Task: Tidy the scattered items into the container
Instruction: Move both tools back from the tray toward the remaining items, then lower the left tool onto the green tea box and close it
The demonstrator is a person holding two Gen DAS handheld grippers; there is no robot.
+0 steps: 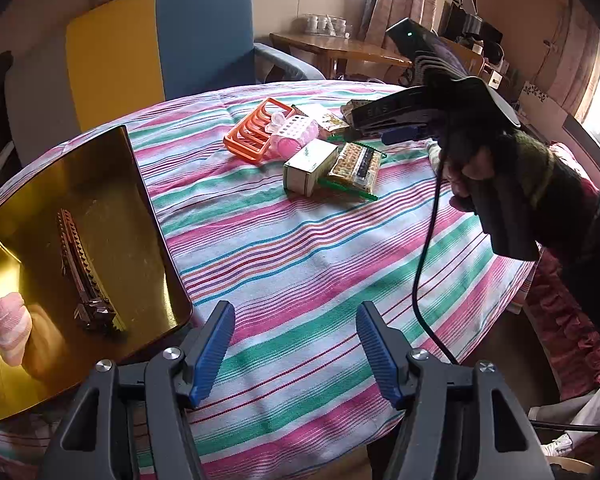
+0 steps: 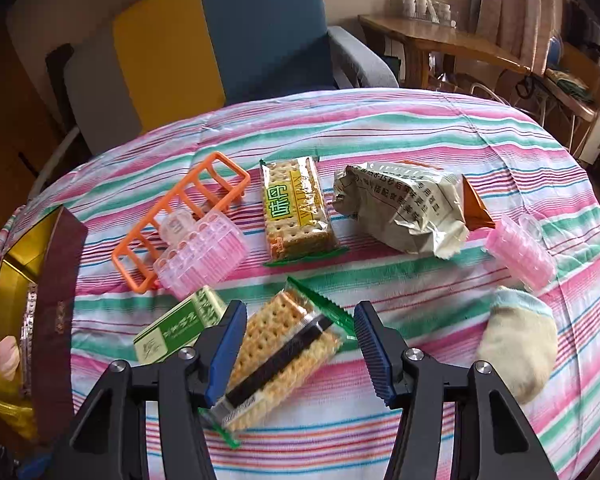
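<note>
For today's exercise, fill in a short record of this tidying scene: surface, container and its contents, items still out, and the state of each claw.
surface: round table under a striped cloth
container: gold tin at the table's left edge
in container: pink sock; toothed hair clip
still out: orange rack; two cracker packs; green box; crumpled packet; pale sock
left claw: open, empty
right claw: open, straddling the nearer cracker pack
</note>
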